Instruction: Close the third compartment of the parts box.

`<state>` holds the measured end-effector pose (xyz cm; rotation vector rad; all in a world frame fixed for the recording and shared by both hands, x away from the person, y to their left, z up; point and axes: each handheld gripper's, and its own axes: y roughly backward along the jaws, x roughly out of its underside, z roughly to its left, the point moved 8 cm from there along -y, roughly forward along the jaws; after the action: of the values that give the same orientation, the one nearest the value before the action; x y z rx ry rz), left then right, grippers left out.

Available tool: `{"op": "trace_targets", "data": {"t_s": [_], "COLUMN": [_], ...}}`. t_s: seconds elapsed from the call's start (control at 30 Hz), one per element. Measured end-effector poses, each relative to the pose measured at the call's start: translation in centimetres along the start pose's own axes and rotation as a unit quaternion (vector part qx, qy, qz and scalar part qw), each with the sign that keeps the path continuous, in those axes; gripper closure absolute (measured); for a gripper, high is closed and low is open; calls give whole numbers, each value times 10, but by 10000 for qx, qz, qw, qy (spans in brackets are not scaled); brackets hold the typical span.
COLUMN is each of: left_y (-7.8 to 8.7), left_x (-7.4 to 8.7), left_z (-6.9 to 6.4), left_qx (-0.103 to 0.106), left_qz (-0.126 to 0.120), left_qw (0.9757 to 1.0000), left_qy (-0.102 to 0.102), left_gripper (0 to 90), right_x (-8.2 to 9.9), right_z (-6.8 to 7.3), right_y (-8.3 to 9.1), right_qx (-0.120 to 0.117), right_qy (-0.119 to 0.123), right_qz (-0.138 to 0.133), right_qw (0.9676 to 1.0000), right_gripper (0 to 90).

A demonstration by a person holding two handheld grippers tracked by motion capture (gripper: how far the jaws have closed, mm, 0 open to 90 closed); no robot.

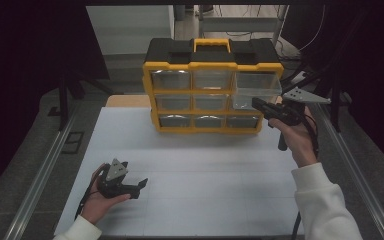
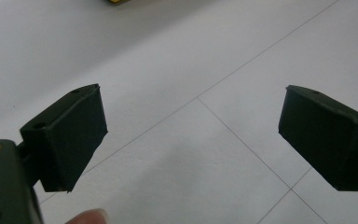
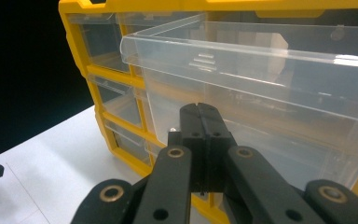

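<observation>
high view: set above the near side, faced forward and down over the white table (image 1: 190,165) to the yellow organiser (image 1: 212,85). left gripper view: held close over the table. right gripper view: held close against the organiser; shared with the high view.

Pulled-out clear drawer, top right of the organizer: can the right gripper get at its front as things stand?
Probably yes. The right gripper sits at the pulled-out clear drawer, jaws shut, with nothing between them. Whether they touch it, I cannot tell.
</observation>
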<state>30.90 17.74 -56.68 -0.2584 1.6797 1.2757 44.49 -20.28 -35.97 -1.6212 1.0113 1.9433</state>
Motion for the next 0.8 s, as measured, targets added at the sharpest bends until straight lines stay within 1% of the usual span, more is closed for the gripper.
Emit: {"op": "trace_targets", "data": {"t_s": [0.47,0.8], "left_y": [0,0], "left_x": [0,0], "left_z": [0,0], "left_qx": [-1,2], "left_qz": [11,14], "left_qw": [10000,10000], "left_qy": [-15,-11], "left_gripper": [80,80], "right_x": [-3,-5], "right_z": [-9,-17], "right_y": [-6,-13], "right_qx": [24,39], "right_qy": [-102,-120], "right_qz": [-67,-118], "right_qw": [9999,9999], "right_gripper": [898,898]}}
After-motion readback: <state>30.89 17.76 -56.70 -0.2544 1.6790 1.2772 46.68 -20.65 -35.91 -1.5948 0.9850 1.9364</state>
